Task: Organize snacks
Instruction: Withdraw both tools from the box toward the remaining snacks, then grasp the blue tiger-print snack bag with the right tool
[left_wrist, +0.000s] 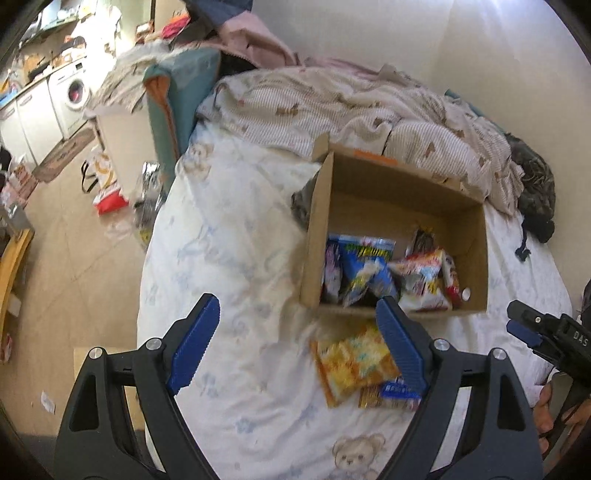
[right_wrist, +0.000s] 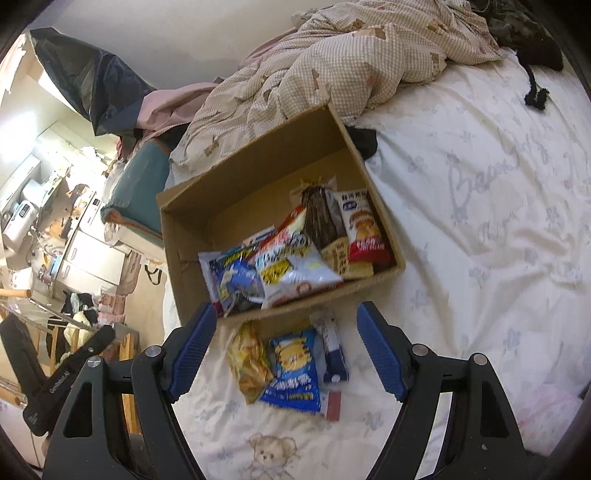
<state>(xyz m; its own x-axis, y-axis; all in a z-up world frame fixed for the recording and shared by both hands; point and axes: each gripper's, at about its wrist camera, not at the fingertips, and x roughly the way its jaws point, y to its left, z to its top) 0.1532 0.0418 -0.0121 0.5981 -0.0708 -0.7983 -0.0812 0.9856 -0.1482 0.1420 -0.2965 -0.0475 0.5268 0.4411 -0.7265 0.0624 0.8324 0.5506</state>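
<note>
Sat open-topped on the bed sheet (right_wrist: 461, 206): a cardboard box (right_wrist: 258, 162), plain brown, its near end filled with glossy snack packets (right_wrist: 291, 258). Seen only from the right wrist: a dark wrapped bar (right_wrist: 321, 218) and a red-and-white packet (right_wrist: 364, 225) upright against the box's right wall, plus a blue pouch (right_wrist: 295, 373), a crinkled yellow bag (right_wrist: 249, 362) and a slim carton (right_wrist: 332, 350) loose on the sheet just before the box. Seen only from the left wrist: a washing machine (left_wrist: 75, 92). Held wide apart, gripping nothing: left gripper (left_wrist: 295, 343), right gripper (right_wrist: 286, 350). Ribbed blue pads (left_wrist: 194, 343) on black frames. Rumpled checked quilt (right_wrist: 332, 62) behind.
</note>
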